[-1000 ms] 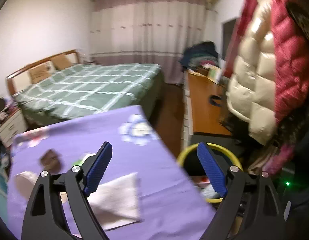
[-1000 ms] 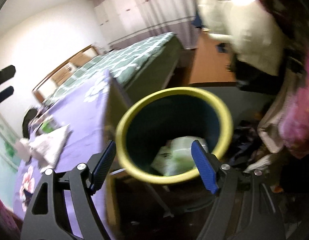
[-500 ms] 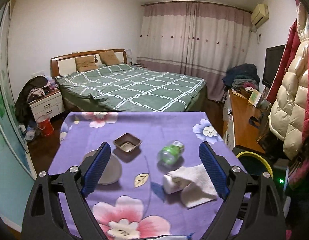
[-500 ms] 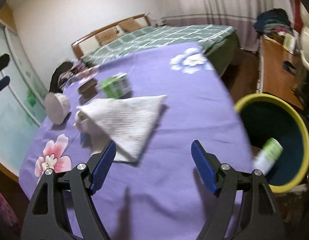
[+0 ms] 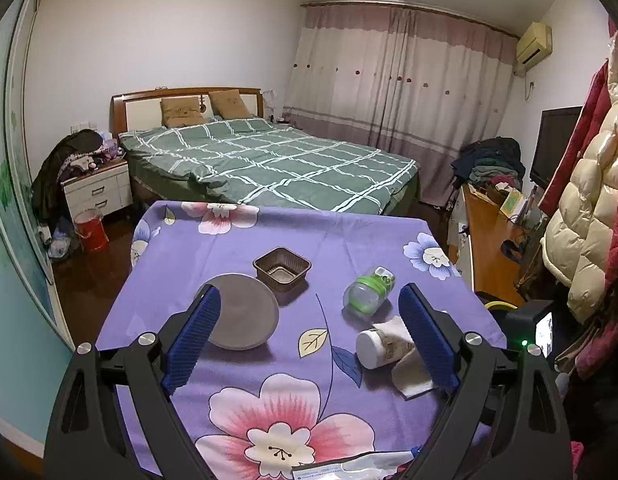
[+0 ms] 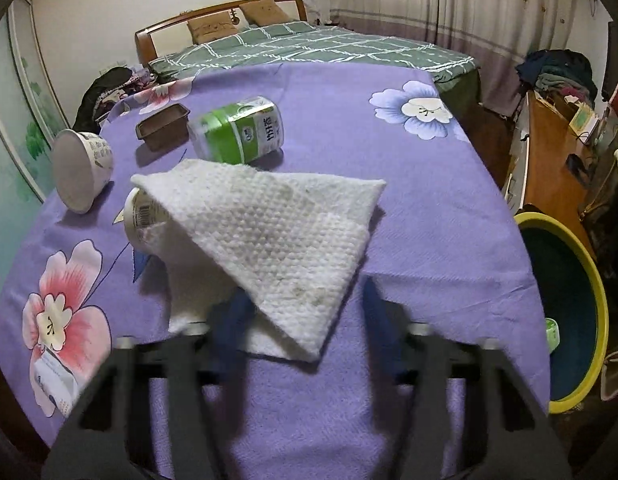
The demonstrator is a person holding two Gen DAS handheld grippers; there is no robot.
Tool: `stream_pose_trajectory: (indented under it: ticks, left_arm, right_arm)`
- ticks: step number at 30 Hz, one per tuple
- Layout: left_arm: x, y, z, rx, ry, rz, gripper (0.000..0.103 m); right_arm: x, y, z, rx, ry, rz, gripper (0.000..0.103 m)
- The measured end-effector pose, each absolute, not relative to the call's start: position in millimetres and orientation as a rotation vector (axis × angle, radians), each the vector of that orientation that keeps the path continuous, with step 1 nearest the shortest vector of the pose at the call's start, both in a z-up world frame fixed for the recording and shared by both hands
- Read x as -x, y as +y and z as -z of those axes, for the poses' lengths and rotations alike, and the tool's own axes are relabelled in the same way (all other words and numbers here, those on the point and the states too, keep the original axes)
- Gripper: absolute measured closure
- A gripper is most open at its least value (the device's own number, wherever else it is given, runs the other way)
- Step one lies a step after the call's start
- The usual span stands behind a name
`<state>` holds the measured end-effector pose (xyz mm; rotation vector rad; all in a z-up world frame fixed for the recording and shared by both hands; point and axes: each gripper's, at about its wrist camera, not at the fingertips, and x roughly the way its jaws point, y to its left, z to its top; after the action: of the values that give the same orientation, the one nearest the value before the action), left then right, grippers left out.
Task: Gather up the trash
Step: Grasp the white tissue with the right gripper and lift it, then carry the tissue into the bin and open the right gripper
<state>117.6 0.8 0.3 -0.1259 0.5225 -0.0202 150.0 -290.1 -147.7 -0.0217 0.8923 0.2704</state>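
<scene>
Picking up the next piece of trash: right gripper (image 6: 305, 328), jaws just closing around the paper towel's (image 6: 269, 236) near corner at lower centre; left gripper (image 5: 309, 336) spread empty; next, lift toward the bin (image 6: 589, 280) at right

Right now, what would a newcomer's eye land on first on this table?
Probably the stained white paper towel, draped over a tipped white cup near the front of the purple flowered tablecloth, just ahead of the right gripper. Behind it lies a green-labelled container on its side; the yellow-rimmed bin stands off the table's right edge.
</scene>
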Motion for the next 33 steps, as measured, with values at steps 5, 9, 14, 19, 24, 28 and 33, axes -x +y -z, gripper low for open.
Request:
stream_pose_trajectory:
  ticks: [5,9,14,19,24,28,33]
  left_arm:
    - [-119.5,-2.1,4.6,0.123,0.534,0.026,0.014]
    - [-121.5,-4.9,5.6,0.119,0.540,0.031,0.014]
    - [-122.4,-10.9,7.6,0.110,0.548,0.040,0.014]
    - [-122.4,-15.8,8.9,0.102,0.555,0.052,0.013]
    - [-126.6,-28.5,15.7,0.085,0.580,0.080,0.013]
    - [-131.9,-42.6,22.1,0.064,0.605,0.102,0.013]
    - [-142.1,-66.5,33.8,0.033,0.647,0.125,0.013]
  right_arm:
    - [-145.9,-301.1,135.5,-0.011,0.863,-0.276,0.097]
    - [-138.4,-311.6,108.0,-0.044,0.796,-0.285,0.097]
    - [-132.9,-324.6,65.0,-0.070,0.696,-0.288,0.097]
    - [-130.5,-341.5,37.7,-0.082,0.639,-0.261,0.097]
    - [-131.7,-371.0,35.5,-0.108,0.640,-0.200,0.097]
    - [-135.0,-400.4,44.3,-0.136,0.662,-0.139,0.097]
    - [-135.4,-436.6,57.2,-0.161,0.677,-0.046,0.097]
